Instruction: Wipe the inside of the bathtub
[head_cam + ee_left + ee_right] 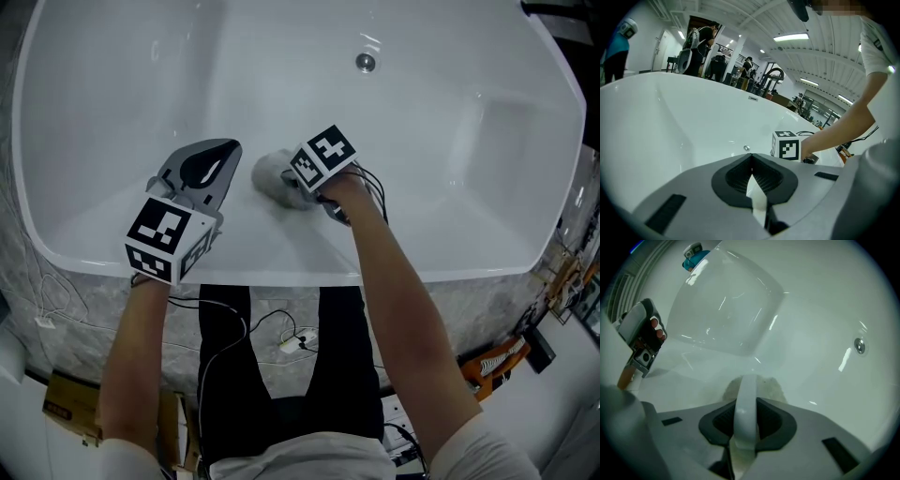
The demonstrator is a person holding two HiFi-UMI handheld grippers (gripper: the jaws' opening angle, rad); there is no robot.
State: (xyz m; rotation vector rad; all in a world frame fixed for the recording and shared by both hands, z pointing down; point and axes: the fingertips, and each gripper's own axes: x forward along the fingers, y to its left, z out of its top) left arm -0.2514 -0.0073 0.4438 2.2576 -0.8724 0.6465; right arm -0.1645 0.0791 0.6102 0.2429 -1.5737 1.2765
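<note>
The white bathtub (112, 84) fills the head view, its drain (365, 62) on the far side. My right gripper (298, 187) is inside the tub near the front wall, shut on the white handle (746, 413) of a grey wiping pad (272, 176). The pad (757, 385) lies pressed against the tub's surface. My left gripper (217, 155) rests over the near rim to the left of the pad, jaws shut with nothing held (751, 161). The right gripper's marker cube (787, 145) shows in the left gripper view.
The tub's near rim (281, 267) runs under both forearms, with cables (291, 342) on the floor below it. A step shape (506, 141) is moulded into the tub's right end. People stand beyond the far rim (701, 42).
</note>
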